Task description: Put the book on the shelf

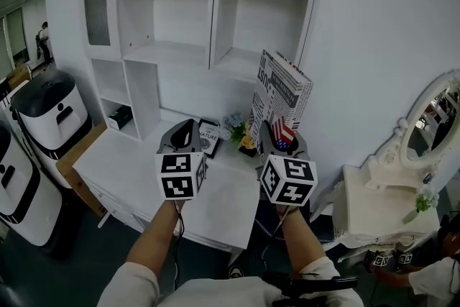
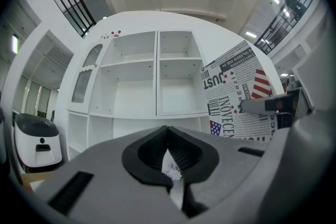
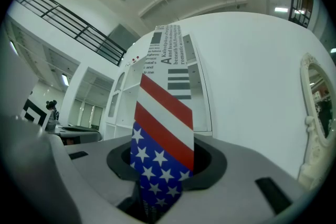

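The book (image 1: 280, 93) has a newspaper-print cover with a stars-and-stripes flag. It stands upright in my right gripper (image 1: 282, 144), which is shut on its lower edge. In the right gripper view the flag cover (image 3: 163, 128) rises straight out of the gripper (image 3: 161, 168). The white shelf unit (image 1: 180, 52) stands ahead with empty compartments. The book sits in front of its right column, below the upper shelves. My left gripper (image 1: 185, 133) hovers to the book's left, shut with nothing in it. The left gripper view shows that gripper (image 2: 169, 157) in front of the shelf (image 2: 157, 113), with the book (image 2: 239, 94) at the right.
A white desk (image 1: 215, 205) lies below my hands. A small framed sign (image 1: 209, 136) and flowers (image 1: 241, 131) stand on it near the shelf base. A white appliance (image 1: 50, 108) is at the left. An ornate mirror (image 1: 428, 122) on a white dresser (image 1: 374, 205) stands to the right.
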`<state>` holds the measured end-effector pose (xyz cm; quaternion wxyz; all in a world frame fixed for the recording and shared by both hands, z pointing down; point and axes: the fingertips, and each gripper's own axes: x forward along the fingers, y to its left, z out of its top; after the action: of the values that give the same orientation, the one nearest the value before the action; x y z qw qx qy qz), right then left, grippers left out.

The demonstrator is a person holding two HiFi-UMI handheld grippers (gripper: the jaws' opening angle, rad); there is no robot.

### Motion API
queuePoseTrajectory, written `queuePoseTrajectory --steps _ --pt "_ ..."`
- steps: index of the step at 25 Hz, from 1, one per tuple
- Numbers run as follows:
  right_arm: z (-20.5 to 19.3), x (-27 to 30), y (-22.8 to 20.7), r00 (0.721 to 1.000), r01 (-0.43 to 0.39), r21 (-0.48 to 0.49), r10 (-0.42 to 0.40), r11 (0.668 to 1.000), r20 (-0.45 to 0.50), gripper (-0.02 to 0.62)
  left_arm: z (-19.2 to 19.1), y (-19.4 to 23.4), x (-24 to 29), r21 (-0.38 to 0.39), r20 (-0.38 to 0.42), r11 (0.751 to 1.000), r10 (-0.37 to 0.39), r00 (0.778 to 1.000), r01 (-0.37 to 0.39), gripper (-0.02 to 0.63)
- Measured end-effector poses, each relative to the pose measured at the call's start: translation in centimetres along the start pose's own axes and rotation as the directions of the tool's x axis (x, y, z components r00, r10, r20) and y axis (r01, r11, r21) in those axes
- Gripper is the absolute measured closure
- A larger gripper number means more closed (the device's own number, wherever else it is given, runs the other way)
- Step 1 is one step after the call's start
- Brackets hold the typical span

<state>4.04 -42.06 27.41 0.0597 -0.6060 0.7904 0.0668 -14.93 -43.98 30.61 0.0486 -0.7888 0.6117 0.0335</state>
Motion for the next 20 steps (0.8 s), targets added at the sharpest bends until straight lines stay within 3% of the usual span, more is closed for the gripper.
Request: queuePoseTrajectory --steps 7,20 --pt "2.7 1.4 -0.1 1.0 -0.003 0.01 0.003 1.0 0.024 0.423 1.4 -0.2 0.7 -0.006 0.017 1.0 -0.003 1.0 0.003 0.598" --pt "9.1 3.6 -1.5 0.992 0.009 -0.035 -0.004 0.999 0.124 0.423 6.3 -2.1 1.9 0.057 0.074 0.998 -0.024 0.997 0.02 0.598"
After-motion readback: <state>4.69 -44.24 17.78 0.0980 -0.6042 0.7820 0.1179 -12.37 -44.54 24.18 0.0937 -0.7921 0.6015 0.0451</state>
